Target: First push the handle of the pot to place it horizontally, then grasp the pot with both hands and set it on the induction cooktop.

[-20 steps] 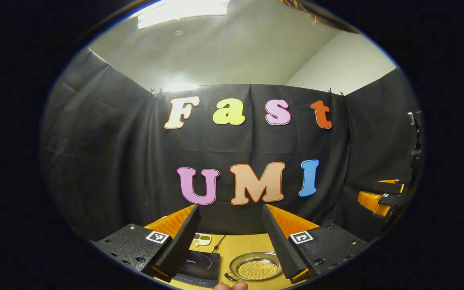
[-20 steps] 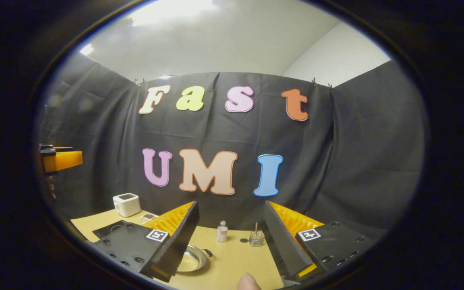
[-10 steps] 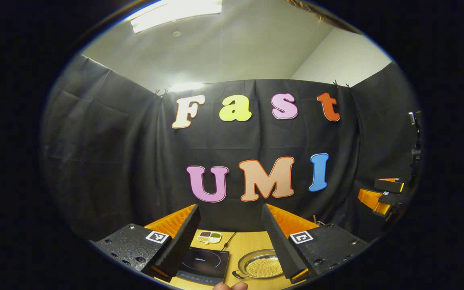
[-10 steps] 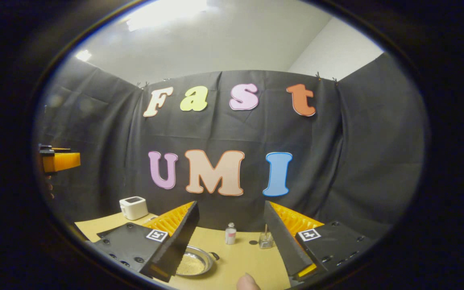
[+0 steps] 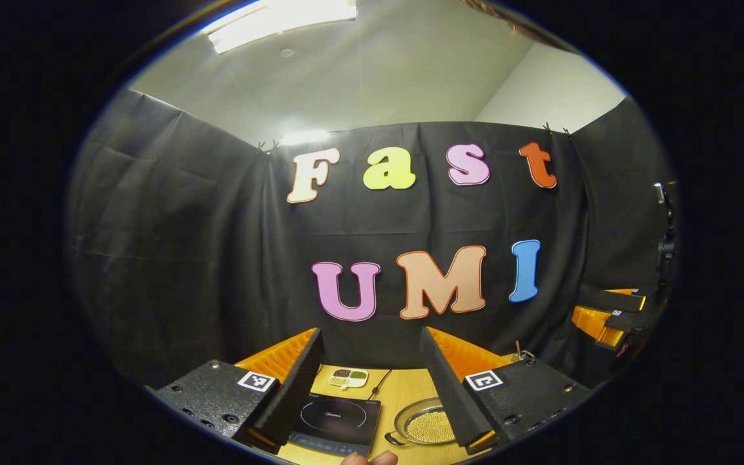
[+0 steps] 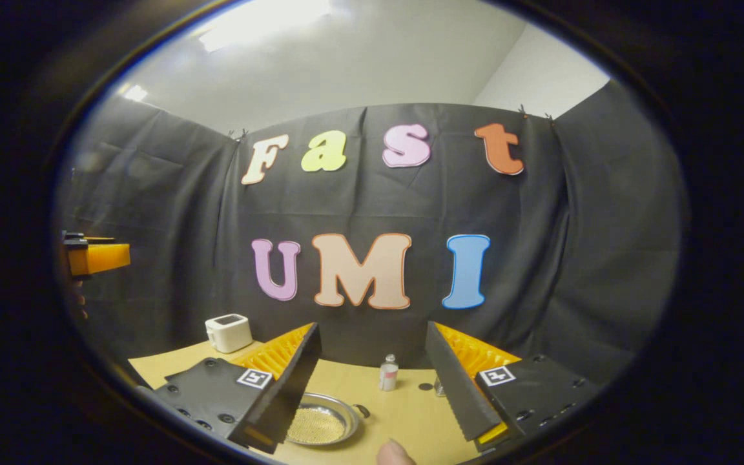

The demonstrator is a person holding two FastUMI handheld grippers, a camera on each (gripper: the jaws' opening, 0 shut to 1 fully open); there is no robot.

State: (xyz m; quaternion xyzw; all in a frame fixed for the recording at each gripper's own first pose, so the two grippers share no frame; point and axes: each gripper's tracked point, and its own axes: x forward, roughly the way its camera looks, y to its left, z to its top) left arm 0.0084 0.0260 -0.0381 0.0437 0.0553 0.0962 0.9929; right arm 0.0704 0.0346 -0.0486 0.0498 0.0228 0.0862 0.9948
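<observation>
Both views now tilted lower; 2 spread tools point(image 5: 372, 387) point(image 6: 372, 387), 1 pot point(image 5: 429, 423), 1 cooktop point(image 5: 336, 416).

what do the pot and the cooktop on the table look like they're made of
The pot looks like polished metal, likely stainless steel: its rim is silvery and catches the light. The induction cooktop seems to have a smooth black glass top: glossy, flat, with a thin printed ring.

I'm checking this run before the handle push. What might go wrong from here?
The pot is shallow and full of small beads; a hard shove on its handle might slide or spill it. The small bottle stands nearby and might get knocked. Both the left gripper and right gripper are open, high above the table.
</observation>
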